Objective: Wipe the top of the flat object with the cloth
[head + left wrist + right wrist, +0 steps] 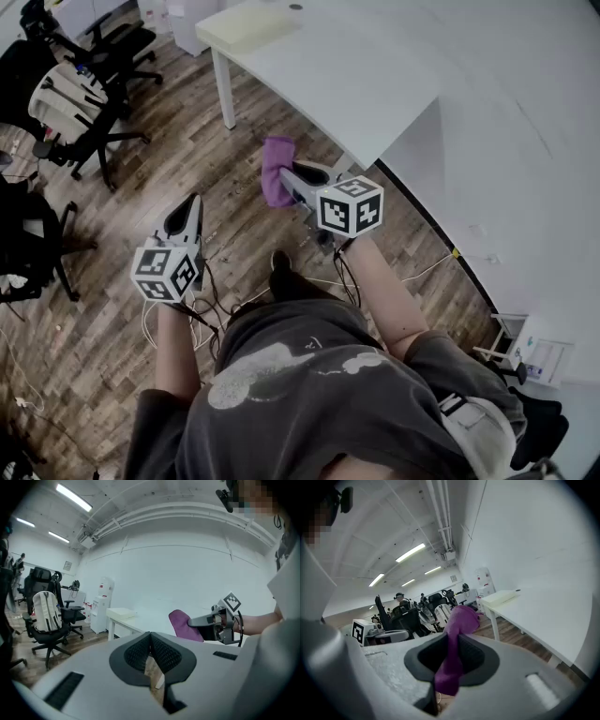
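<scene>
Purple cloth (457,634): pinched between the jaws of the right gripper (452,656), with a bunched fold standing out ahead of the pads (474,654) and a tail hanging below them.
Right gripper: clamped on the cloth and held out in front of the person, over the floor and near the edge of the table.
Left gripper (151,641): jaws pressed together with nothing between them, held out on the person's left and well apart from the right gripper.
Marker cubes (349,206): one sits at the rear of each gripper, its black-and-white squares facing up towards the head camera.
Flat object (246,26): a pale cream slab lying flat on the far corner of the table, well apart from the cloth and both grippers.
White table (375,75): a long top with a curved edge on white legs, running alongside a white wall.
Floor (112,216): wood-look planks, with light cables (202,328) trailing near the person's feet.
Office chairs (117,47): black, grouped to the left; one carries a pale backpack (45,611).
Water dispenser (103,603): white, standing against the wall beyond the table's far end.
</scene>
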`<state>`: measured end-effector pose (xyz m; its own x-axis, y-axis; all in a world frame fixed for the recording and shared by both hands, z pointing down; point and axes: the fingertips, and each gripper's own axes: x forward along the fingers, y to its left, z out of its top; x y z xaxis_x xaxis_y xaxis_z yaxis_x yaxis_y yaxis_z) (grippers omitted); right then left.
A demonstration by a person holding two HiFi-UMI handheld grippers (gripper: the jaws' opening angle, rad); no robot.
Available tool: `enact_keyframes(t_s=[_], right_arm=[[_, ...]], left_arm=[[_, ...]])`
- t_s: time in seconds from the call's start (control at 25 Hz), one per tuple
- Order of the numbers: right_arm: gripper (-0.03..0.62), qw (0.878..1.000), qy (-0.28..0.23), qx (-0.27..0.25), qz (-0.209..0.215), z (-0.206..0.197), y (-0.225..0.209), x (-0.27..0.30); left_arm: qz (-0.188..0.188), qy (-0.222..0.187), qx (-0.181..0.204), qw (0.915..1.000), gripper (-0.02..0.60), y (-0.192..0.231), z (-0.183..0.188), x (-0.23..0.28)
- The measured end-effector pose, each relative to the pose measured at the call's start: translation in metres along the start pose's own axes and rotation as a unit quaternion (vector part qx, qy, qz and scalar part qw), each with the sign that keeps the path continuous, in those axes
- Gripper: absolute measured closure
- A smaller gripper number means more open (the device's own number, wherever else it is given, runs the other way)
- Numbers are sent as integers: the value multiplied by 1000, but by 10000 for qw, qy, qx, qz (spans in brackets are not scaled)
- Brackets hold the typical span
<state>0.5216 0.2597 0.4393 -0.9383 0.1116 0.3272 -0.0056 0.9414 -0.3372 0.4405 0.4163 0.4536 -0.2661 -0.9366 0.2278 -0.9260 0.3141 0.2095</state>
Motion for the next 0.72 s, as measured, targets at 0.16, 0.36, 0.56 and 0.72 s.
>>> enact_keyframes(t_s=[0.16, 0.36, 0.56, 0.72], right_arm=[[531, 9999, 112, -11, 17, -12, 8, -6], [531, 9998, 192, 26, -8, -22, 9, -10], [531, 9999, 144, 89, -15, -28, 19, -8], [531, 9993, 134, 332, -55, -36, 16, -8]], left_arm=[[9, 72, -53, 10000, 586, -6, -6, -9], [39, 115, -47, 9999, 586, -7, -11, -19], [37, 133, -105, 9998, 586, -6, -18, -32], [1, 151, -93, 9998, 586, -6, -24, -38]])
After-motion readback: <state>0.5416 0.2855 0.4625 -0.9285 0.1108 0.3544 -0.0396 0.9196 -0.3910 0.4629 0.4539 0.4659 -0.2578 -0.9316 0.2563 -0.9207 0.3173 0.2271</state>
